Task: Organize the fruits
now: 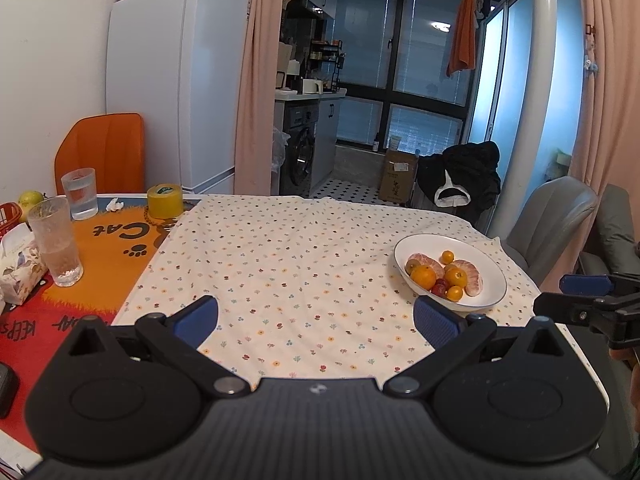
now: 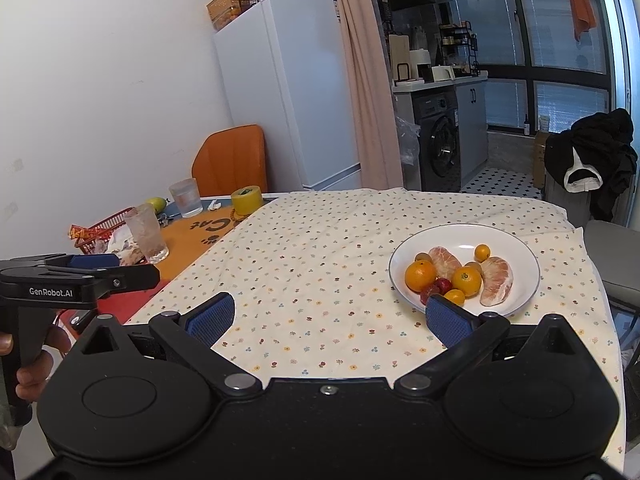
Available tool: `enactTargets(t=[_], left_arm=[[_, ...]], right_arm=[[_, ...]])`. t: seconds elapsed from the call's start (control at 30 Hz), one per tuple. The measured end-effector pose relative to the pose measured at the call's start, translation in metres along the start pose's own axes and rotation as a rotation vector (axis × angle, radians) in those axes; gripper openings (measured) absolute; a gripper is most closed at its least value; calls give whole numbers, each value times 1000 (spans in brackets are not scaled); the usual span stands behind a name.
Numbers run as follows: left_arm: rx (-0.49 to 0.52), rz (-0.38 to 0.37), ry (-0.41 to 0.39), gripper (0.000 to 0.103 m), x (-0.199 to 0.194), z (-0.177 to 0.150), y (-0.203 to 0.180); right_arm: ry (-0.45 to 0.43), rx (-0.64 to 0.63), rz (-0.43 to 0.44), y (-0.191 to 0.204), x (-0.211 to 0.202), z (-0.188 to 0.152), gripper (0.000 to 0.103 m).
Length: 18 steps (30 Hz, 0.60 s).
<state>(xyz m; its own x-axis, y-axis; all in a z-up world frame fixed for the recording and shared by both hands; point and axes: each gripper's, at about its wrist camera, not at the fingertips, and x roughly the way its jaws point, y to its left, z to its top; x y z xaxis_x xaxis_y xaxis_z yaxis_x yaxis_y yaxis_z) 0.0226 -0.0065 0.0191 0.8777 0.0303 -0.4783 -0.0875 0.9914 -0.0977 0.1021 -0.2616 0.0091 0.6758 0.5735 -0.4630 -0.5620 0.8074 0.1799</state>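
A white plate (image 1: 486,258) (image 2: 520,248) sits on the flowered cloth at the right of the table. It holds oranges (image 1: 423,277) (image 2: 420,275), small kumquats (image 2: 482,252), two peeled pomelo segments (image 2: 497,281) and red fruits (image 2: 440,285). My left gripper (image 1: 316,318) hovers open over bare cloth, left of the plate. My right gripper (image 2: 330,318) is open too, its right fingertip (image 2: 446,320) just in front of the plate's near rim. Nothing is between either pair of fingers.
On the orange mat at the left stand two glasses (image 1: 56,240) (image 2: 146,232), a yellow tape roll (image 1: 165,200), a tissue box (image 1: 18,268) and a red basket (image 2: 106,226) with a green-yellow fruit (image 2: 156,203) behind it. Chairs (image 1: 554,216) flank the table.
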Motion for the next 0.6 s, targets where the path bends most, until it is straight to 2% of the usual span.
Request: enactTargets(t=[0.6], left_arm=[[-13, 10, 2, 103, -1, 3, 4]], right_arm=[[11, -6, -1, -1, 1, 0, 103]])
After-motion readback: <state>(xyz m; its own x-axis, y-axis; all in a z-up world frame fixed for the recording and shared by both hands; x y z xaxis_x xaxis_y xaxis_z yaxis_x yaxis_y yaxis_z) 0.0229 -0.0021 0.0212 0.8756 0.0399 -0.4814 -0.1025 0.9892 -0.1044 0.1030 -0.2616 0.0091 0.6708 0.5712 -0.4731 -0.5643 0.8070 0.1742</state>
